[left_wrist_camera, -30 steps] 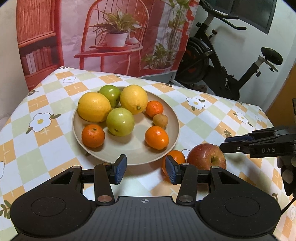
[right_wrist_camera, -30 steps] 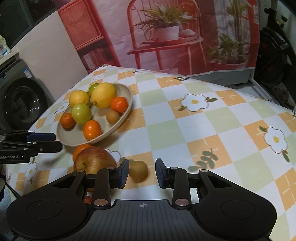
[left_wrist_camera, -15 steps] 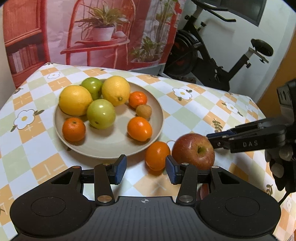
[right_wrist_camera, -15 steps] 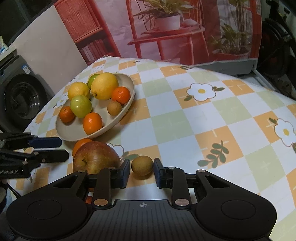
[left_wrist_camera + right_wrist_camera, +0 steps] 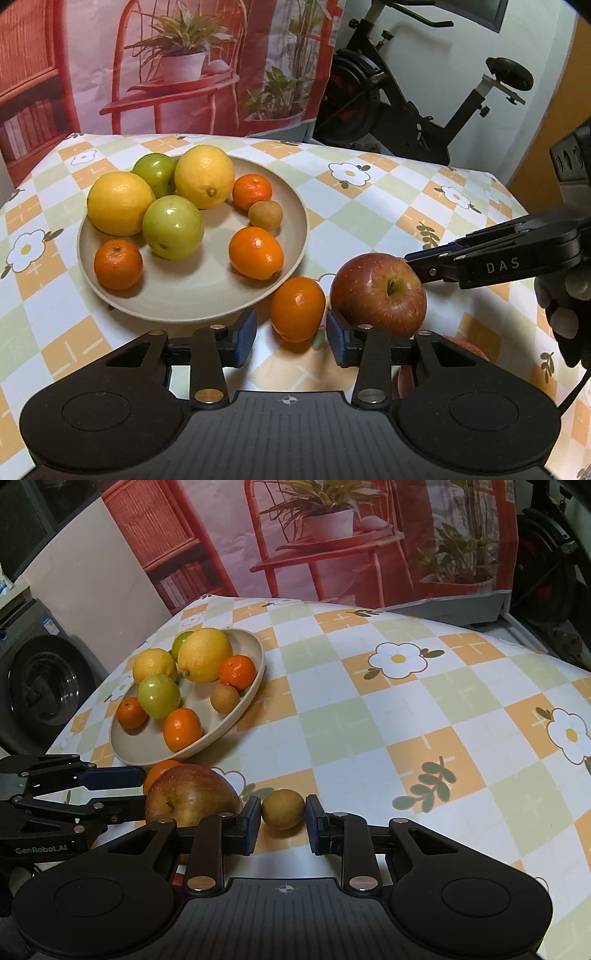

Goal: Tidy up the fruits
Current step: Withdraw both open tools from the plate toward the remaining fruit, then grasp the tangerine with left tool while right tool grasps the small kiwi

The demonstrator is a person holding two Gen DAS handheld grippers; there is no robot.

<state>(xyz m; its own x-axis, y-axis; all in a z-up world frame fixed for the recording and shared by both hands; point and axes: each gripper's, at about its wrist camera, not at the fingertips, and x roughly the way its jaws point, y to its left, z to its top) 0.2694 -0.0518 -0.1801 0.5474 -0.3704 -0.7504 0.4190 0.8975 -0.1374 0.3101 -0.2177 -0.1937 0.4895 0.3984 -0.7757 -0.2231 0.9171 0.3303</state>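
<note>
A beige plate (image 5: pixel 291 206) (image 5: pixel 255 664) holds two lemons, two green fruits, three mandarins and a small brown fruit. On the cloth beside it lie a loose mandarin (image 5: pixel 298 308) (image 5: pixel 159 770), a red apple (image 5: pixel 376 291) (image 5: pixel 190 797) and a small brown fruit (image 5: pixel 283 809). My left gripper (image 5: pixel 291 332) is open, its jaws either side of the loose mandarin without touching. My right gripper (image 5: pixel 283 823) is open around the small brown fruit, pads close to it on both sides. Each gripper shows in the other's view, the right (image 5: pixel 424 264) behind the apple, the left (image 5: pixel 122 790) beside it.
The table carries a checked flower-print cloth (image 5: pixel 406 720). A red printed backdrop (image 5: pixel 184 66) hangs behind it. An exercise bike (image 5: pixel 406 92) stands at the back right and a washing machine (image 5: pixel 40 686) at the left. Another red fruit (image 5: pixel 465 349) lies partly hidden behind my left gripper.
My left gripper moved right, from the plate's front rim to around the loose mandarin. My right gripper advanced until the small brown fruit sits between its pads, and its jaws narrowed a little.
</note>
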